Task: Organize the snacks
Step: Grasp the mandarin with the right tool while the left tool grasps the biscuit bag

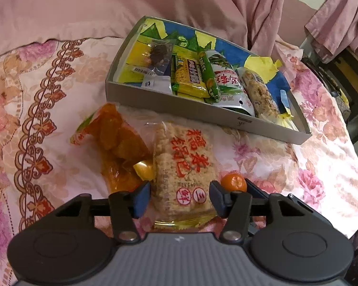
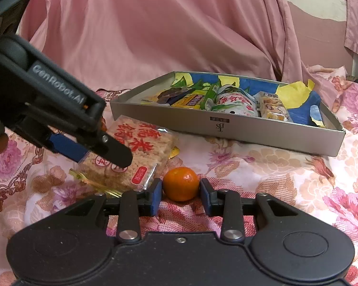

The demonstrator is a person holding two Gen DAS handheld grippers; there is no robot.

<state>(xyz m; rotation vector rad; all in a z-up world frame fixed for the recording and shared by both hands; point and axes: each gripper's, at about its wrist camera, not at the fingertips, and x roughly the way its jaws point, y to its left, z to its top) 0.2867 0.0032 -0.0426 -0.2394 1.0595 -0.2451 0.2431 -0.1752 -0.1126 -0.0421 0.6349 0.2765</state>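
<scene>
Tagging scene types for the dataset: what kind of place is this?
Probably a bedroom: the work surface is a floral bedsheet with pink bedding heaped behind. A snack box sits on the sheet, not a table.

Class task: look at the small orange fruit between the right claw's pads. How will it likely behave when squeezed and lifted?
The small orange fruit is round and glossy, so it may roll or slip from the flat pads. Its peel looks soft, so hard squeezing could bruise it. It is probably light.
</scene>
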